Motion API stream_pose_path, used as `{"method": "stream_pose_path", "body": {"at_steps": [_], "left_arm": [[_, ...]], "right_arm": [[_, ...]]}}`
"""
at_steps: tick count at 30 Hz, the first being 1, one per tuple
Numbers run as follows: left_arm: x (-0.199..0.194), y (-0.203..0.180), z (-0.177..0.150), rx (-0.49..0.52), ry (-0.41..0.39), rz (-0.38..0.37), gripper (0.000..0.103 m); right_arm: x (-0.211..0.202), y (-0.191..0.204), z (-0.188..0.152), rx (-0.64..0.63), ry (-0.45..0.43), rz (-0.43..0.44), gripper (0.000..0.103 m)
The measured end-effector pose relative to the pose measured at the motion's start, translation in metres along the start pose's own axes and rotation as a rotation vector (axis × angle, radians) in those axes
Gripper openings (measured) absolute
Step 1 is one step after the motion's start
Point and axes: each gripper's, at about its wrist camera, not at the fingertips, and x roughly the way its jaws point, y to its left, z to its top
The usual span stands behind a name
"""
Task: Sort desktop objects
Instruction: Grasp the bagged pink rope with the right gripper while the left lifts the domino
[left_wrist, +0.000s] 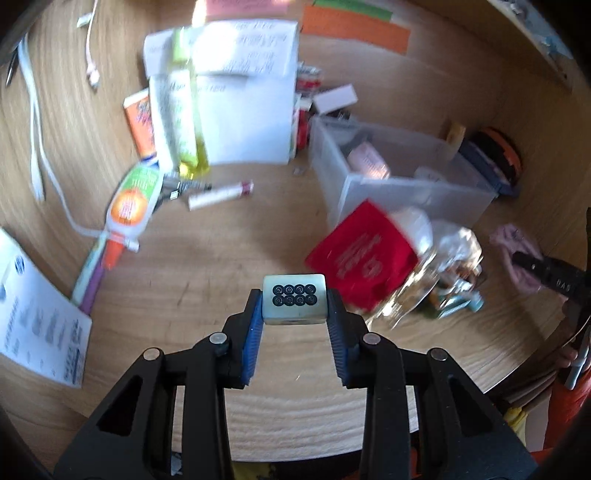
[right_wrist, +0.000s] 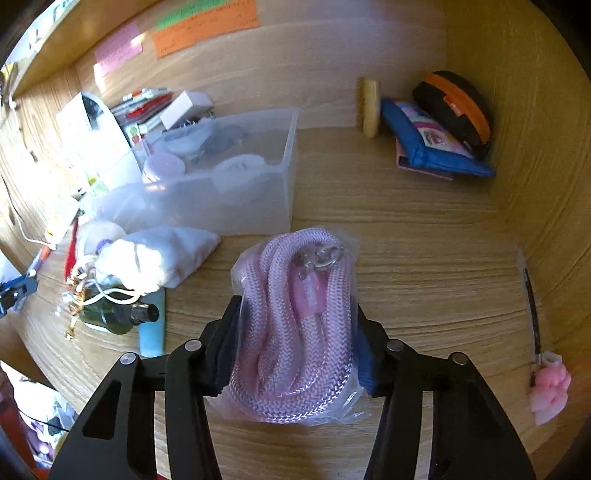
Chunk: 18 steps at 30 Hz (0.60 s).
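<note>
Two claws in play here, and both have something pinched. The left claw (left_wrist: 295, 314) is clenched on a small pale rectangular tile printed with eight black rings (left_wrist: 294, 302), blue pads pressed to its two short sides, and it looks held up off the light wooden surface (left_wrist: 207, 258). The right claw (right_wrist: 295, 339) is grasping a coil of pink braided rope sealed in a clear plastic bag (right_wrist: 291, 332), with a silver metal clasp (right_wrist: 319, 258) showing near the top of the coil; the bag bulges out past both fingers. Toward the back edge of the surface sits a translucent plastic storage bin (right_wrist: 240, 206) with a few round white and pink tubs inside, hard to make out through the frosted wall. Just in front of the bin's left end lies a white drawstring cloth pouch (right_wrist: 162, 258), touching a dark green bottle (right_wrist: 110, 314). In the back right corner a blue zip pouch (right_wrist: 432, 151) leans against a black case with an orange band (right_wrist: 454, 107). From the left wrist view a red cloth with white lettering (left_wrist: 362, 254) lies next to the bin, and a stack of white papers (left_wrist: 251, 110) sits farther back, pretty blurry.
</note>
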Motion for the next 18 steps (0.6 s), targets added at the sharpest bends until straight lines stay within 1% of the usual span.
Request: {"method": "stream_pose_path", "body": {"at_steps": [4,9,10,11,18], "left_arm": [[-0.006,-0.013,0.021,0.031,-0.035,-0.021,0.033],[-0.006,-0.027,0.047,0.071,-0.047,-0.037,0.033],[-0.006,-0.029,0.051,0.078,-0.049,-0.043,0.033],[-0.004,-0.032,0.056,0.086,-0.049,-0.048,0.033],[0.005,-0.047,0.089,0.123,-0.061,-0.059,0.033]], "right_arm": [[-0.008,0.001,0.006,0.002,-0.026,0.019,0.048],[-0.021,0.004,0.020,-0.006,-0.072,0.055,0.048],[-0.027,0.008,0.027,-0.018,-0.099,0.055,0.048],[-0.027,0.008,0.027,-0.018,-0.099,0.055,0.048],[-0.038,0.019,0.058,-0.049,-0.185,0.074,0.048]]}}
